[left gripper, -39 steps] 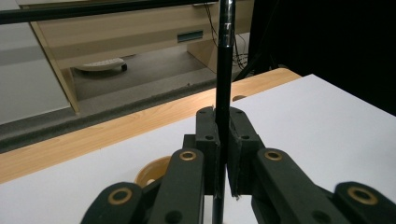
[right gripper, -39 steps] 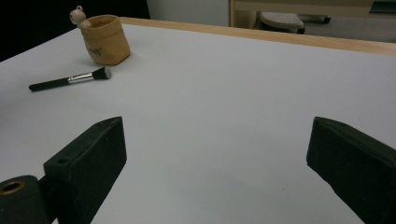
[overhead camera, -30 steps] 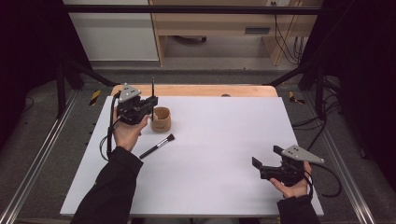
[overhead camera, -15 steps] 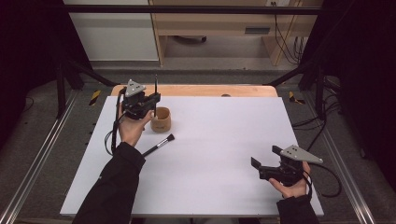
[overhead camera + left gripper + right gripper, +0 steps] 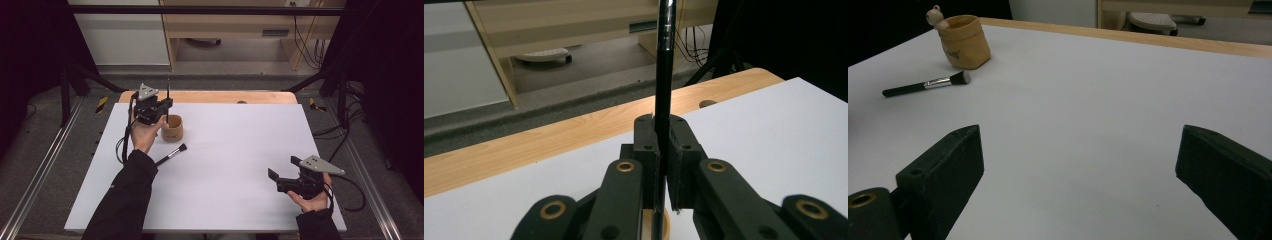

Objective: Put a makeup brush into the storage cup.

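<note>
My left gripper (image 5: 161, 106) is shut on a thin black brush (image 5: 168, 91) and holds it upright at the table's far left. In the left gripper view the black handle (image 5: 663, 100) is clamped between the jaws, and a silver ferrule shows at the top. Right under it stands a small tan cup (image 5: 172, 129), whose rim (image 5: 665, 227) shows beneath the jaws. A second brush (image 5: 172, 154) with a black handle lies flat on the white table just in front of the cup. My right gripper (image 5: 276, 181) rests open near the front right, with nothing between its jaws (image 5: 1080, 175).
From the right gripper view the tan cup (image 5: 964, 41) has a small bear figure (image 5: 936, 15) on its rim, and the loose brush (image 5: 928, 84) lies beside it. The white tabletop (image 5: 240, 150) ends in a wooden strip (image 5: 210, 96) at the back. Metal rails run along both sides.
My left gripper, still holding the upright brush, has shifted a little to the right and slightly down, over the cup. The right gripper has stayed put.
</note>
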Motion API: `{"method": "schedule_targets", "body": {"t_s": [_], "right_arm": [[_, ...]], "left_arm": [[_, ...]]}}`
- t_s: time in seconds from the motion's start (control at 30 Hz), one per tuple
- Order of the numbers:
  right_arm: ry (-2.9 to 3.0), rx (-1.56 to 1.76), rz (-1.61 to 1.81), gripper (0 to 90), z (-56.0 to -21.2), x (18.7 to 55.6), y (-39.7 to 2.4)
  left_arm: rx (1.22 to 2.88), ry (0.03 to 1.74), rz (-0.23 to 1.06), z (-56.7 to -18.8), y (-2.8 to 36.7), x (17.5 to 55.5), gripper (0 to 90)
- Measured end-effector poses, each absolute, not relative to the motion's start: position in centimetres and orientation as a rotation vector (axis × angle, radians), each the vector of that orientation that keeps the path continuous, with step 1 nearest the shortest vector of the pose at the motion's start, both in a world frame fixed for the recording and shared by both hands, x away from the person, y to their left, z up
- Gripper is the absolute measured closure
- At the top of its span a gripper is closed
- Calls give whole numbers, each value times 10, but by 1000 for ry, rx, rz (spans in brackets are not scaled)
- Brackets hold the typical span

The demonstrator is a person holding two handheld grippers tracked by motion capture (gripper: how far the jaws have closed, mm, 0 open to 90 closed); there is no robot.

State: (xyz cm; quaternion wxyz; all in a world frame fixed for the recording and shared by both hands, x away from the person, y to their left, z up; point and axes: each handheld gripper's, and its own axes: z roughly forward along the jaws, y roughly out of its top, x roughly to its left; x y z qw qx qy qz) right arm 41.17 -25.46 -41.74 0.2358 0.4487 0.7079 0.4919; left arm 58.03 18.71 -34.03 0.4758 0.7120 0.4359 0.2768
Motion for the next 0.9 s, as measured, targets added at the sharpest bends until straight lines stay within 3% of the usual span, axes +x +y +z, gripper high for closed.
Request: {"method": "schedule_targets", "body": {"t_s": [0.9], "right_arm": [[1946, 1230, 1350, 61, -418, 413, -253]], "left_arm": [[1774, 1084, 691, -363, 181, 605, 843]]}}
